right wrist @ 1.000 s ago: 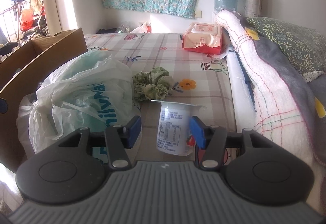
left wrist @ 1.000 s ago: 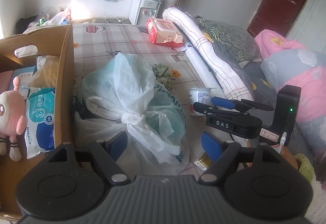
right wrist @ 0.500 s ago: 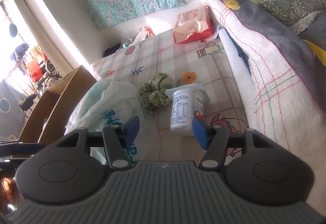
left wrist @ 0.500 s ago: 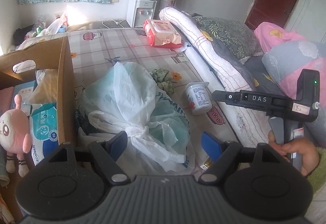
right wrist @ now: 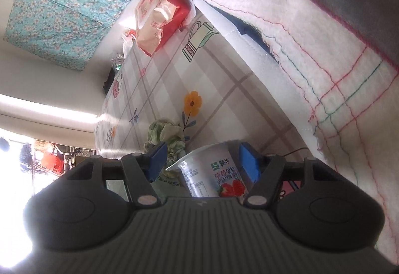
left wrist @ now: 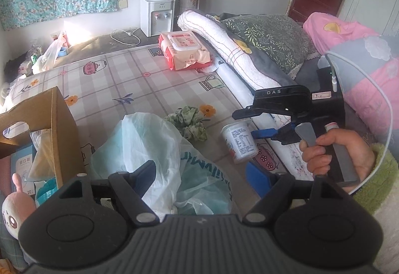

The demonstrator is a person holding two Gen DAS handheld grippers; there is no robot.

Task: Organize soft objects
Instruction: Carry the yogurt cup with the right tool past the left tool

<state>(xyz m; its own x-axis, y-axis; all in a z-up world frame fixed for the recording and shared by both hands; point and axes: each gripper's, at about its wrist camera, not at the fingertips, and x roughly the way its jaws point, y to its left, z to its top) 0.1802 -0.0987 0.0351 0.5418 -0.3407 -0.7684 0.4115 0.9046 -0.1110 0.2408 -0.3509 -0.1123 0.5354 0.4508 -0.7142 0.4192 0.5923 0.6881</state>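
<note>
Both right tool point(right wrist: 202, 162) pads flank yogurt cup point(right wrist: 214, 174), w/ gaps.

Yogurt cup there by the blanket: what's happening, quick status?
Right tool open, straddling the tilted yogurt cup, no grip yet. Left tool open above the plastic bag. Green scrunchie lies close by.

— That yogurt cup point(right wrist: 212, 174) looked like smooth, glossy plastic, and the bag point(left wrist: 159, 154) was thin, crinkled film.

— The box point(left wrist: 59, 124) was matt cardboard, the scrunchie point(left wrist: 190, 122) soft cloth, the rolled blanket point(left wrist: 224, 47) fuzzy fleece.
</note>
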